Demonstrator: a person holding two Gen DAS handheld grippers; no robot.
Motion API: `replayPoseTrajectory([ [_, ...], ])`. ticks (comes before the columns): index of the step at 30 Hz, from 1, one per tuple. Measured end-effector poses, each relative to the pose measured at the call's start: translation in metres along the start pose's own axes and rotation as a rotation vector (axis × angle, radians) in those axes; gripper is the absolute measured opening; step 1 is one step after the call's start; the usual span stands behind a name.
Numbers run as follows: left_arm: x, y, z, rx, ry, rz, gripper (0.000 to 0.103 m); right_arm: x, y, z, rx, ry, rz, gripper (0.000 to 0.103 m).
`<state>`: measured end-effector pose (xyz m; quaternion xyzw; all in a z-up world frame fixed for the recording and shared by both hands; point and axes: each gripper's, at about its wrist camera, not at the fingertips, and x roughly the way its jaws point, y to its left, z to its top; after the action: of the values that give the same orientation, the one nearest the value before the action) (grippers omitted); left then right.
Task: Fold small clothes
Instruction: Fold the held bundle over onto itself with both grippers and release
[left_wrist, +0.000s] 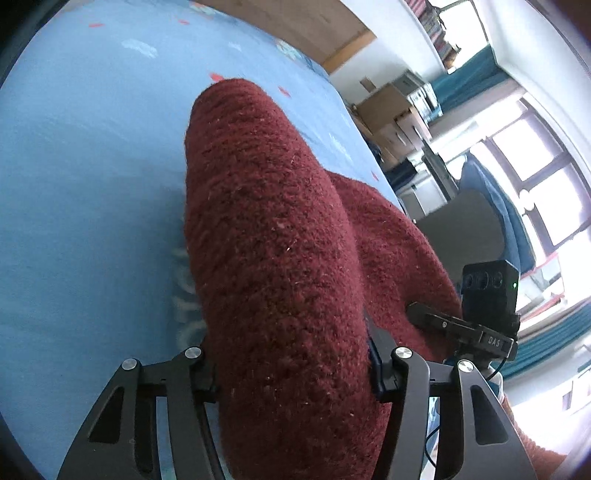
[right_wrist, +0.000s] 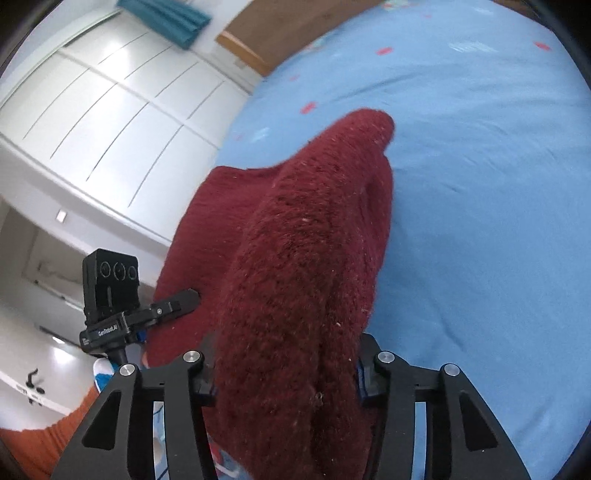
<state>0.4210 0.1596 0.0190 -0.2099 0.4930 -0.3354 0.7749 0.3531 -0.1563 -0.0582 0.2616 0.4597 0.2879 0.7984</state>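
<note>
Both claws, left claw (left_wrist: 295, 384) and right claw (right_wrist: 286, 376), pinch the fuzzy maroon knit garment (left_wrist: 273, 236) above a smooth blue sheet (left_wrist: 81, 166).

In both wrist views, a knitted garment (left_wrist: 280, 240) (right_wrist: 306, 258) is draped mid-frame over a bedsheet (left_wrist: 81, 177) (right_wrist: 480, 221); a wardrobe (right_wrist: 103, 122) is seen upper left.

left gripper (left_wrist: 295, 373) clamps dark red knitwear (left_wrist: 273, 236) over blue bedsheet (left_wrist: 81, 166).
</note>
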Motion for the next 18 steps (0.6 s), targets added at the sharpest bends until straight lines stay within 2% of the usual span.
replayPoseTrajectory([
  [5,-0.042,0.030,-0.004,0.006,-0.022,0.079,0.052,0.041,0.024,0.000,-0.019,0.025,0.034,0.051],
  [7,-0.044,0.046,-0.010,-0.005,0.009,0.138,0.053,0.057,0.017,-0.002,-0.007,0.056,0.011,0.052],
  [9,-0.044,0.060,-0.020,-0.014,0.039,0.177,0.061,0.072,0.011,-0.012,0.000,0.104,-0.042,0.054],
  [11,-0.050,0.062,-0.029,-0.011,0.028,0.181,0.067,0.071,0.006,-0.017,0.012,0.105,-0.043,0.061],
  [18,-0.094,0.061,-0.066,0.045,-0.004,0.234,0.076,0.032,-0.031,-0.032,0.092,0.058,-0.093,0.074],
])
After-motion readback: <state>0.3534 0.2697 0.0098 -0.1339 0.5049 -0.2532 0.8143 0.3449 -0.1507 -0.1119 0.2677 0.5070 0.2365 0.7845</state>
